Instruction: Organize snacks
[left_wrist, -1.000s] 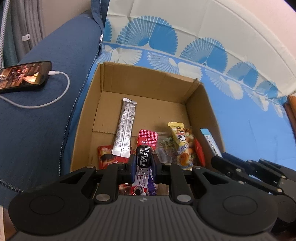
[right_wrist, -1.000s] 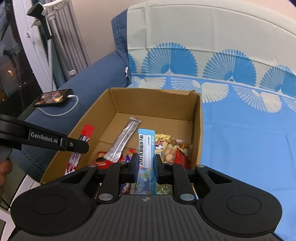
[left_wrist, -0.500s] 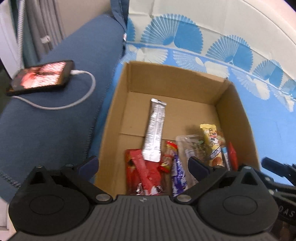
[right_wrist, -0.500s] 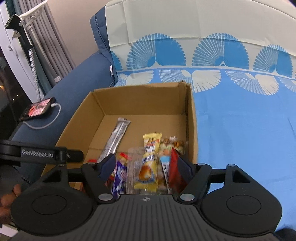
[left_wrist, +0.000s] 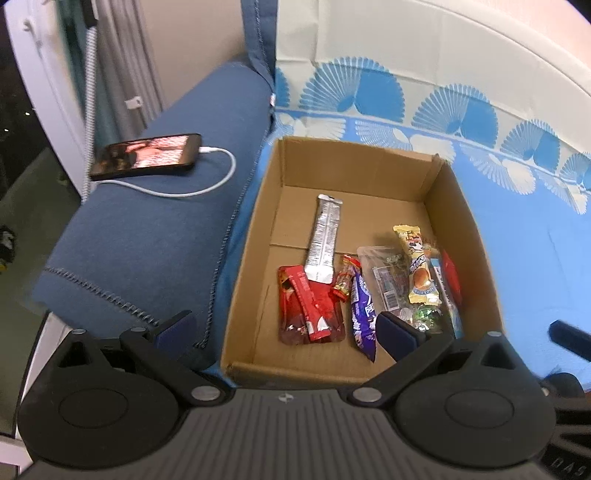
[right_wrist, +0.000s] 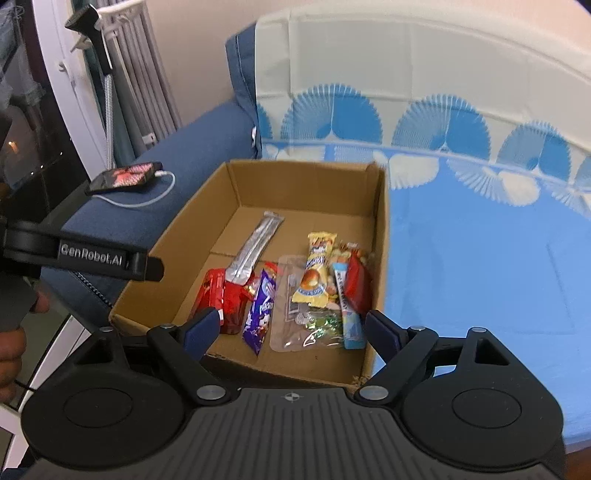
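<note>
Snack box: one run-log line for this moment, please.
phase: post-drop | left gripper: open, empty | right gripper: opening, empty | snacks: inside cardboard box | phone: on armrest

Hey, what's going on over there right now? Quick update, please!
Left gripper open, empty. Right gripper jaws opening, nothing between them. Snacks lie in the cardboard box. Nothing in the way.

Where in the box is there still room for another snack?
The far half of the cardboard box floor is bare, on both sides of the silver stick. A strip along the left wall beside the red packets is bare too. The near right corner is crowded with wrappers.
</note>
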